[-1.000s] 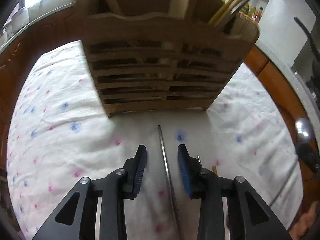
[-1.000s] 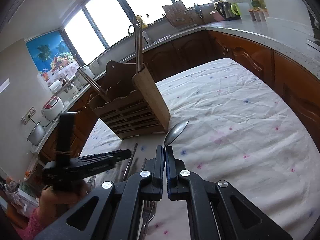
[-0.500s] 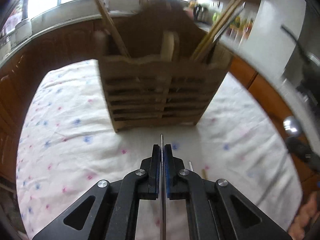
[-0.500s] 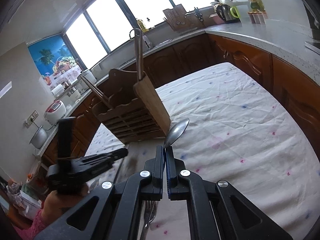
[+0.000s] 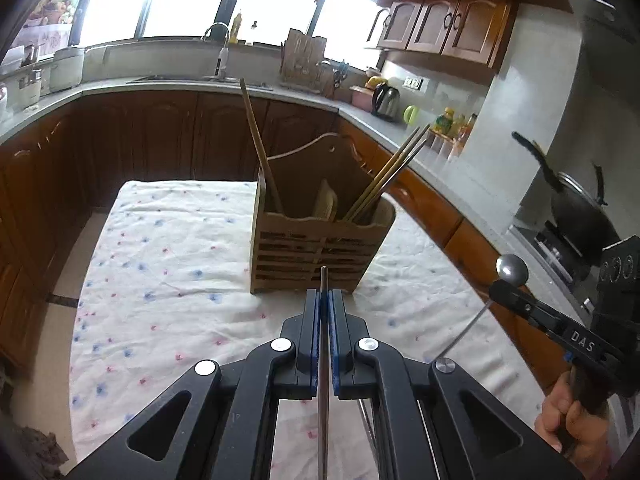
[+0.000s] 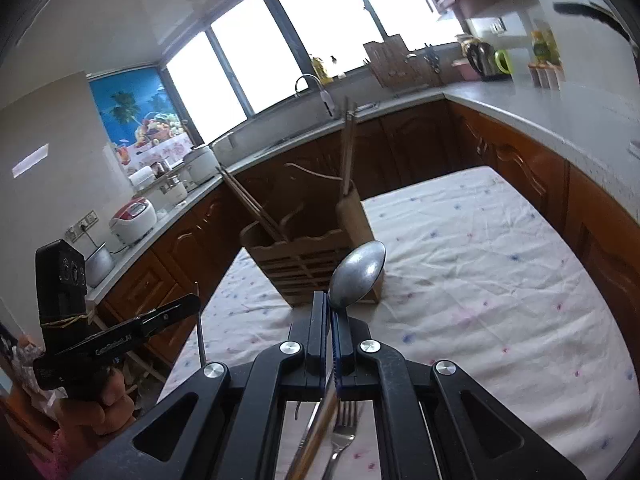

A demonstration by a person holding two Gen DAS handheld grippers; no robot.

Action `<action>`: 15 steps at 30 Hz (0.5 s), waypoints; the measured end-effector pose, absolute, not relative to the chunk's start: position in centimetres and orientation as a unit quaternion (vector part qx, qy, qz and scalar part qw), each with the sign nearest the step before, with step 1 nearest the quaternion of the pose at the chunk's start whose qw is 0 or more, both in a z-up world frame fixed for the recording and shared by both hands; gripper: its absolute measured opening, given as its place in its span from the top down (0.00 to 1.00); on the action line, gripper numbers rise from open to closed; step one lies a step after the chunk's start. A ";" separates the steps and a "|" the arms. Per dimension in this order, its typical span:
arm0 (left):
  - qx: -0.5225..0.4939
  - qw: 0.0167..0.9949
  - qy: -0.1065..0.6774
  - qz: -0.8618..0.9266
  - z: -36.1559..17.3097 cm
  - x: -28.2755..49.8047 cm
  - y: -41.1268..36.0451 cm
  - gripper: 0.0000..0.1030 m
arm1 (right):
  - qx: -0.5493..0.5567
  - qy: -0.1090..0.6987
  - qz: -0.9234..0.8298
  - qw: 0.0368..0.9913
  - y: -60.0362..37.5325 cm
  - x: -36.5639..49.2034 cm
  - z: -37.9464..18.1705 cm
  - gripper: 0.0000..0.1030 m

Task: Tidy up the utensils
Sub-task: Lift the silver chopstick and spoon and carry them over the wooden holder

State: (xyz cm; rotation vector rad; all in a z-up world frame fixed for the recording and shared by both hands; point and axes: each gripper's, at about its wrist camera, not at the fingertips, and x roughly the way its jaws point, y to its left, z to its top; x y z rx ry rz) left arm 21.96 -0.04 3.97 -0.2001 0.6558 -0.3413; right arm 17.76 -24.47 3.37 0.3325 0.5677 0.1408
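**Both utensils lifted, caddy dead ahead of the left hand**

While the left gripper (image 5: 324,300) stood clamped on a thin metal rod-like utensil (image 5: 323,280), the rod's long axis ran straight along the fingers toward twelve o'clock, its tip overlapping the slatted front of the wooden utensil caddy (image 5: 316,244) in that view. What kind of utensil it was could not be told; only a narrow edge showed. The caddy sat on the flower-print tablecloth (image 5: 168,248), with chopsticks (image 5: 384,176) leaning out toward one o'clock and a wooden stick (image 5: 260,148) toward eleven.

Over at the right, the right gripper (image 6: 330,308) was closed on the handle of a metal spoon (image 6: 358,274), the bowl rising past the fingertips toward one o'clock. In its own view the caddy (image 6: 304,256) lay at about eleven o'clock, just behind the bowl. A fork (image 6: 340,436) rested on the cloth beneath the fingers.

Judging by the views, the left hand faced the caddy more squarely, while the right approached from an angle. Each utensil pointed forward rather than down, so the coming move likely turned on tipping its long axis upright over an open compartment.
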 end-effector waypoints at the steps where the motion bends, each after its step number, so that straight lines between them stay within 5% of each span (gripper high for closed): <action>1: -0.099 0.928 0.317 -0.167 4.0 21.5 0.1 0.98 | 0.160 0.277 0.070 0.945 -24.3 17.7 3.6 0.98; 15: -0.120 0.941 0.267 -0.170 7.3 18.3 3.3 0.98 | 0.141 0.249 0.083 0.955 -22.9 17.0 5.7 0.98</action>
